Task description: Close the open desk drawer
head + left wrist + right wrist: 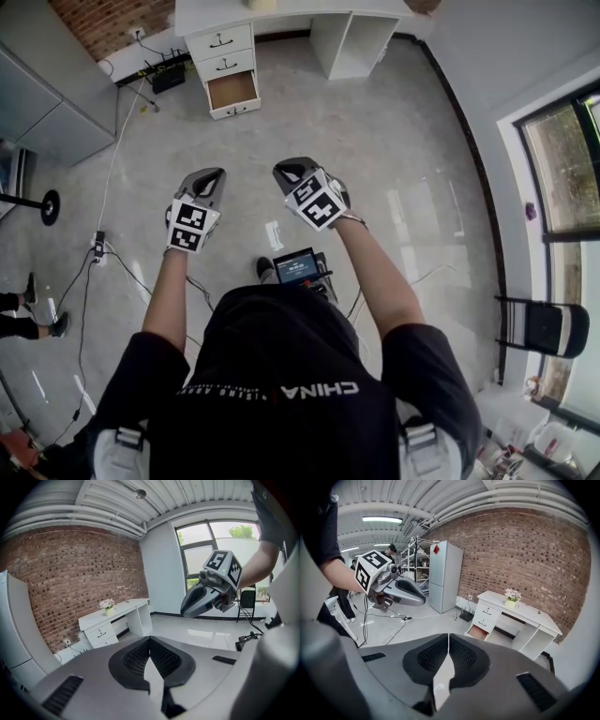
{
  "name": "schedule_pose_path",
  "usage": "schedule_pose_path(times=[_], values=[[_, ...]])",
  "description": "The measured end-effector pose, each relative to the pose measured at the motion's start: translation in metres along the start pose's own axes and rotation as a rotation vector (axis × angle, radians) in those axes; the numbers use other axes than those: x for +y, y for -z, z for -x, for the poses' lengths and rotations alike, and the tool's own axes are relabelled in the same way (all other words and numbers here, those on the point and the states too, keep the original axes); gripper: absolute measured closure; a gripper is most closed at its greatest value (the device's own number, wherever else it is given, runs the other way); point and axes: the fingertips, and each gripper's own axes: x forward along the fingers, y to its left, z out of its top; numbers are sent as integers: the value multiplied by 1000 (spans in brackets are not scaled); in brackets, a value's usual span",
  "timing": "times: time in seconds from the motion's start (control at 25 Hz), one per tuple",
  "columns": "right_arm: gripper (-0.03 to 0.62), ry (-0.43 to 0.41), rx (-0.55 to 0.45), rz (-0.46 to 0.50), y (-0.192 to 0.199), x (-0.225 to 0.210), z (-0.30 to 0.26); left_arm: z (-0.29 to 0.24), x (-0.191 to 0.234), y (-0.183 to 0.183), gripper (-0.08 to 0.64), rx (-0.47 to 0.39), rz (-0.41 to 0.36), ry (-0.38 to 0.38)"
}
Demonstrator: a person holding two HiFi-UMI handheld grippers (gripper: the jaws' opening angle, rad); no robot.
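Note:
A white desk (281, 14) stands by the brick wall, far ahead of me. Its drawer stack has two shut drawers on top and the bottom drawer (232, 91) pulled out, showing a brown inside. The right gripper view shows that open drawer (477, 631) low on the desk's left side. My left gripper (212, 175) and right gripper (287, 170) are held side by side in mid-air, well short of the desk. Both point toward it. The left gripper's (150, 639) pads meet at the tip, and so do the right gripper's (449, 635). Neither holds anything.
A grey cabinet (47, 94) and a fridge (444, 576) stand left of the desk, with a router (169, 75) between. Cables and a power strip (98, 246) lie on the floor at left. A small screen device (296, 266) sits by my feet. A folding chair (544, 326) is at right.

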Motion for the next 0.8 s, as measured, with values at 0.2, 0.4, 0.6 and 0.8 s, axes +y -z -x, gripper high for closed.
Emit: schedule_pose_path(times=[0.2, 0.4, 0.6, 0.8], values=[[577, -7, 19, 7, -16, -23, -35, -19, 38, 6, 548, 6, 21, 3], [577, -37, 21, 17, -27, -47, -73, -46, 70, 14, 548, 26, 36, -15], [577, -82, 7, 21, -45, -99, -125, -91, 123, 5, 548, 37, 39, -66], [577, -131, -10, 23, -78, -165, -177, -146, 188, -14, 548, 67, 46, -112]])
